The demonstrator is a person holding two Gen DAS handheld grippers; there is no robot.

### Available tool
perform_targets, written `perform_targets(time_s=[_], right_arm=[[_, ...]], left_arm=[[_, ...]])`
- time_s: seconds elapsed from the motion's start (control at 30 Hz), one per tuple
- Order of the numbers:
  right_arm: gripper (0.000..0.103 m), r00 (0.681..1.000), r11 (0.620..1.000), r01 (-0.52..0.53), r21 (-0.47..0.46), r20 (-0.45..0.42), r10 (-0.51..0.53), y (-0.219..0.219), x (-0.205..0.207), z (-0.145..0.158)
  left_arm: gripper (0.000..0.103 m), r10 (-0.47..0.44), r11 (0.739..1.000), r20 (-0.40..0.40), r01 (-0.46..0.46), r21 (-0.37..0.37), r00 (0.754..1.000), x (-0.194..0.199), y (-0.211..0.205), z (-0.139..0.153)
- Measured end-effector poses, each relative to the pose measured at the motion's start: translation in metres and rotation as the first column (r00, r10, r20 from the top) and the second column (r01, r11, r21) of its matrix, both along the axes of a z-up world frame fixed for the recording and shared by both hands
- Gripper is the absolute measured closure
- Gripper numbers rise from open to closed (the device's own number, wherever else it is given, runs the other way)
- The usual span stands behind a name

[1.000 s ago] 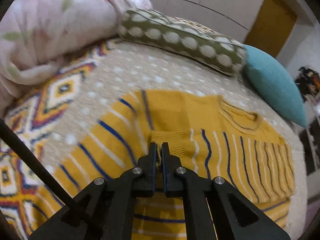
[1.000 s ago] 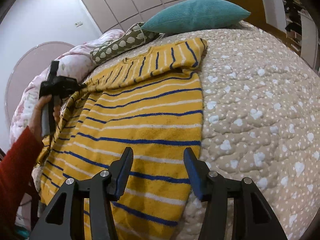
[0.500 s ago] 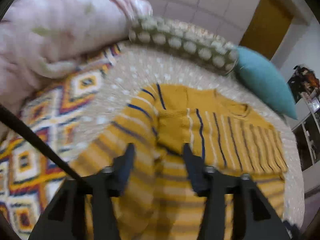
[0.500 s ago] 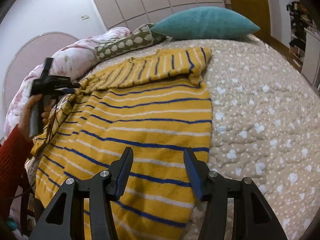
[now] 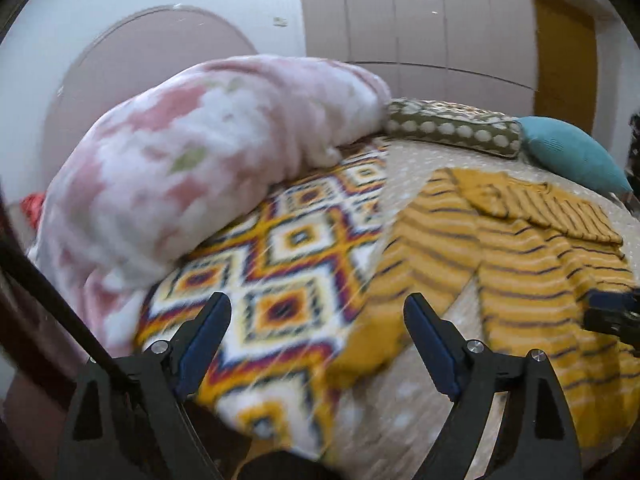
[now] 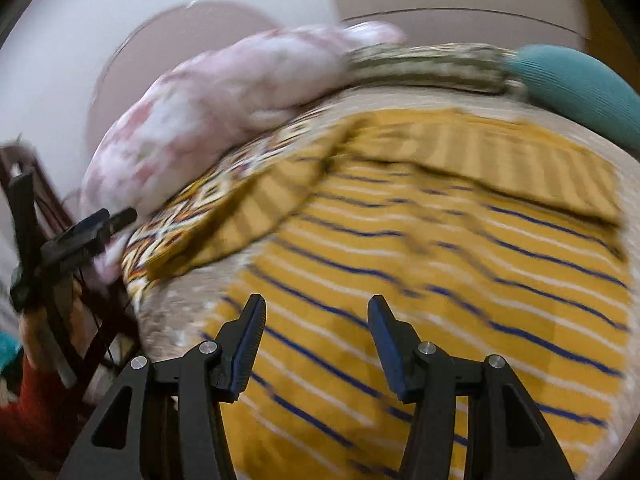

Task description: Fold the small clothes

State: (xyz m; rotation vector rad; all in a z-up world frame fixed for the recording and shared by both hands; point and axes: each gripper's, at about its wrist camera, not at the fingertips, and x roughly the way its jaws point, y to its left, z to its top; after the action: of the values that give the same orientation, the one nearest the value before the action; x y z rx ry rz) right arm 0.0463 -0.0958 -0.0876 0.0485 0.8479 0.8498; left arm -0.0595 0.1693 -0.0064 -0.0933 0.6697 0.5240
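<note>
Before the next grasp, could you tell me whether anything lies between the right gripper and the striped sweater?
Nothing visible does: the open right gripper hovers directly over the yellow striped sweater with only air between.

The sweater (image 5: 520, 264) lies spread on the bed (image 5: 404, 156), to the right of the blanket (image 5: 292, 264). A quilt (image 5: 200, 160) is heaped on the blanket's left part. Behind the sweater, two pillows (image 5: 452, 130) lie side by side along the bed's far edge. Left tongs (image 5: 316, 328) hang over the blanket, right tongs (image 6: 316, 338) over the sweater.
</note>
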Motion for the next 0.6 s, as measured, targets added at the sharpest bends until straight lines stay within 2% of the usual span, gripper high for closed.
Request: perform_targets(time_s=[0.1, 0.17, 0.27, 0.37, 0.47, 0.6], right_arm=[[0.045, 0.991, 0.990, -0.131, -0.044, 0.010, 0.132, 0.064, -0.012, 0.001], [0.044, 0.974, 0.973, -0.222, -0.068, 0.021, 0.224, 0.105, -0.027, 0.001], [0.038, 0.953, 0.951, -0.302, -0.066, 0.016, 0.304, 0.149, -0.042, 0.000], [0.031, 0.946, 0.945, -0.325, -0.028, -0.007, 0.325, 0.181, -0.051, 0.000], [0.028, 0.951, 0.951, -0.310, -0.020, -0.010, 0.309, 0.203, -0.054, 0.002], [0.028, 0.962, 0.959, -0.272, -0.082, 0.014, 0.274, 0.225, -0.053, -0.001]], left_arm=[[0.016, 0.012, 0.999, 0.026, -0.011, -0.049, 1.000, -0.028, 0.014, -0.008], [0.016, 0.029, 0.999, 0.046, -0.028, -0.033, 0.998, -0.042, 0.021, -0.007], [0.016, 0.072, 0.997, 0.074, -0.072, 0.000, 0.995, -0.057, 0.030, -0.007], [0.016, 0.091, 0.996, 0.085, -0.090, -0.015, 0.992, -0.066, 0.040, -0.010], [0.016, 0.131, 0.991, 0.096, -0.127, -0.046, 0.987, -0.074, 0.054, -0.015], [0.016, 0.133, 0.982, 0.113, -0.116, -0.147, 0.985, -0.080, 0.067, -0.024]])
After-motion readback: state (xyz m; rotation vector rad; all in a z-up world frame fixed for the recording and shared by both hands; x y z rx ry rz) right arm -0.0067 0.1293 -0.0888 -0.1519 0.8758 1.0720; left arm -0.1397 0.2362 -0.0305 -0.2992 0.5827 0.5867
